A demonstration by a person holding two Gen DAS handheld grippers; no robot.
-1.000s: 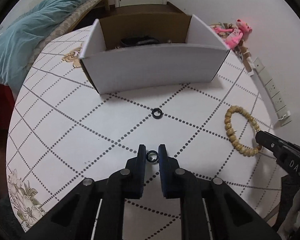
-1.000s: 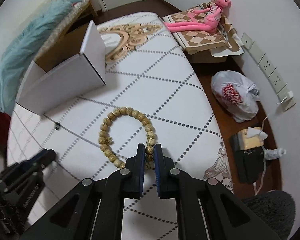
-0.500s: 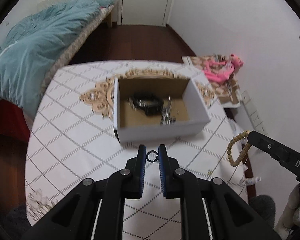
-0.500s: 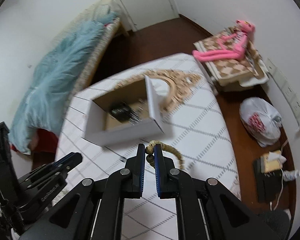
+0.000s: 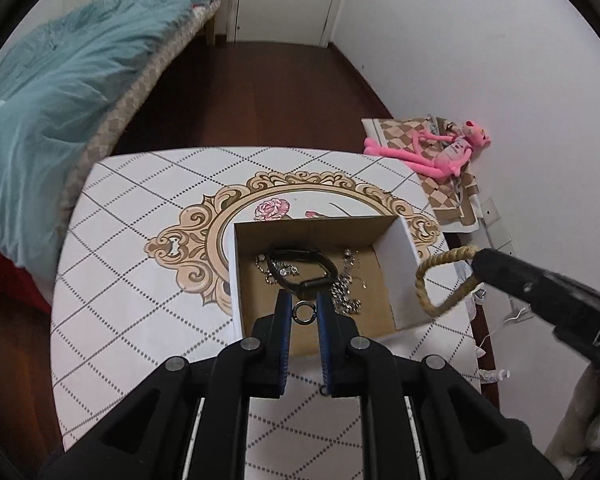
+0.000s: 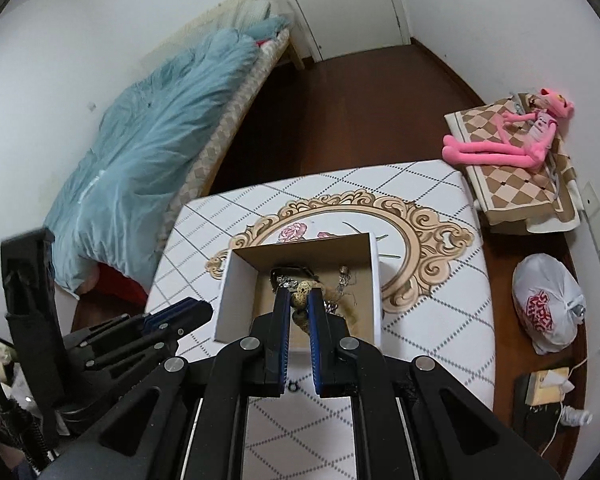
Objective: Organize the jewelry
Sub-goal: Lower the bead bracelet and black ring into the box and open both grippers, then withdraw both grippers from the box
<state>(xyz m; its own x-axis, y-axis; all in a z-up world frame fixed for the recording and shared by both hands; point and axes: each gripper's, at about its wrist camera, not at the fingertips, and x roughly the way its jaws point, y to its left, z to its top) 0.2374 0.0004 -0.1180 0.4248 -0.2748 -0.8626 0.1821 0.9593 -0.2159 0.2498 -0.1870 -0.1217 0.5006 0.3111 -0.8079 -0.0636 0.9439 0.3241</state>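
Observation:
My left gripper (image 5: 303, 312) is shut on a small dark ring (image 5: 304, 313) and holds it high above the open cardboard box (image 5: 404, 236). The box holds a dark bracelet (image 5: 300, 258) and silver chains (image 5: 342, 294). My right gripper (image 6: 299, 300) is shut on a wooden bead bracelet (image 6: 302, 294), also above the box (image 6: 374, 272). In the left wrist view the bead bracelet (image 5: 432, 276) hangs from the right gripper over the box's right wall. Another small ring (image 6: 292, 387) lies on the table below my right gripper.
The box stands on a white table with a dotted diamond pattern (image 5: 140, 280) and a gold ornament print (image 5: 204, 240). A bed with a blue quilt (image 6: 148, 140) is at the left. A pink plush toy (image 6: 508, 148) and a plastic bag (image 6: 548, 308) lie on the floor at the right.
Both grippers have risen from the table with the ring and the bead bracelet and moved forward over the box. The box now shows from above.

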